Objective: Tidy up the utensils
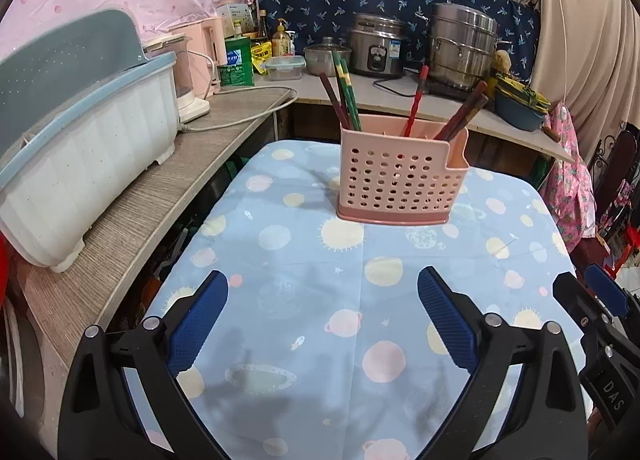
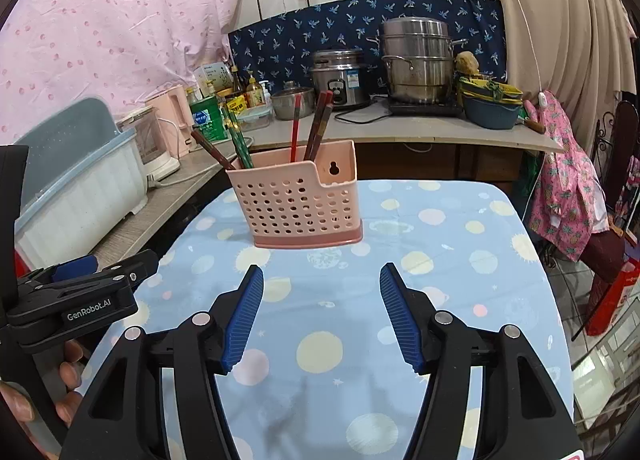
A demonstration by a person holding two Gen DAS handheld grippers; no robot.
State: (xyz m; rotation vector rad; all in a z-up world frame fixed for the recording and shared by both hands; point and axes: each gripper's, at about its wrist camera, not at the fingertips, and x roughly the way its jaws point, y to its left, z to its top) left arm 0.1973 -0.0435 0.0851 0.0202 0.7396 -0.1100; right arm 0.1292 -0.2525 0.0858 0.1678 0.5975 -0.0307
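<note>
Both your left gripper (image 1: 322, 280) and right gripper (image 2: 321, 274) hang with jaws spread, empty. The chopsticks (image 1: 346, 93) stand in the holder (image 1: 400, 183) near the table's far edge: light, stiff, slick; pinch one mid-shaft above the rim.

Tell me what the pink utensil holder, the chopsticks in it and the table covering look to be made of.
The pink utensil holder looks like matte moulded plastic: uniform colour, regular punched holes, a keyhole hanging slot. The chopsticks seem to be lacquered wood or bamboo, in dark brown, green and red, though plastic is possible. The table covering is printed fabric, judging by its creases and soft matte planet pattern.
</note>
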